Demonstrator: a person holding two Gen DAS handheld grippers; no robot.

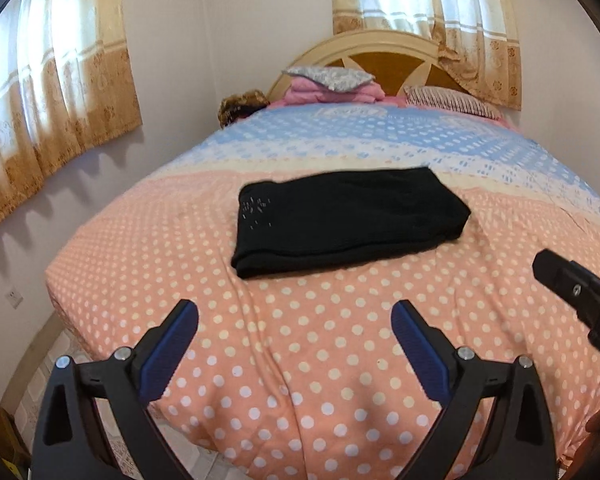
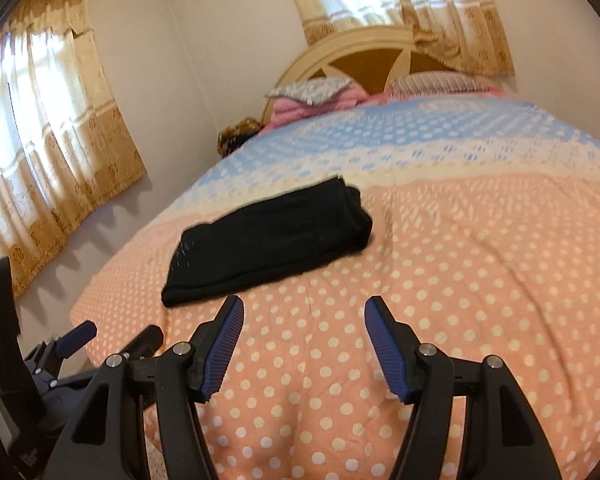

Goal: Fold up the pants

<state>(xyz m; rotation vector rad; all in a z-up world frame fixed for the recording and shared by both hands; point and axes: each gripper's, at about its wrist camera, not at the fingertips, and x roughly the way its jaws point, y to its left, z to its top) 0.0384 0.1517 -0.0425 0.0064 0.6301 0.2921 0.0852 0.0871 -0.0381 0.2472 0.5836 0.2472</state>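
The black pants [image 1: 348, 220] lie folded into a compact rectangle on the polka-dot bedspread [image 1: 300, 360]; they also show in the right wrist view [image 2: 268, 240]. My left gripper [image 1: 296, 312] is open and empty, held back from the pants over the near part of the bed. My right gripper [image 2: 304, 308] is open and empty, just short of the pants' near edge. The right gripper's body shows at the right edge of the left wrist view [image 1: 580, 292]. The left gripper shows at the lower left of the right wrist view [image 2: 100, 336].
The bed's left edge [image 1: 60, 280] drops to a tiled floor beside a wall with curtains [image 1: 52, 92]. At the headboard [image 1: 380, 52] lie pink folded clothes [image 1: 332, 88] and a striped pillow [image 1: 452, 102]. A wall socket [image 1: 14, 298] sits low on the left.
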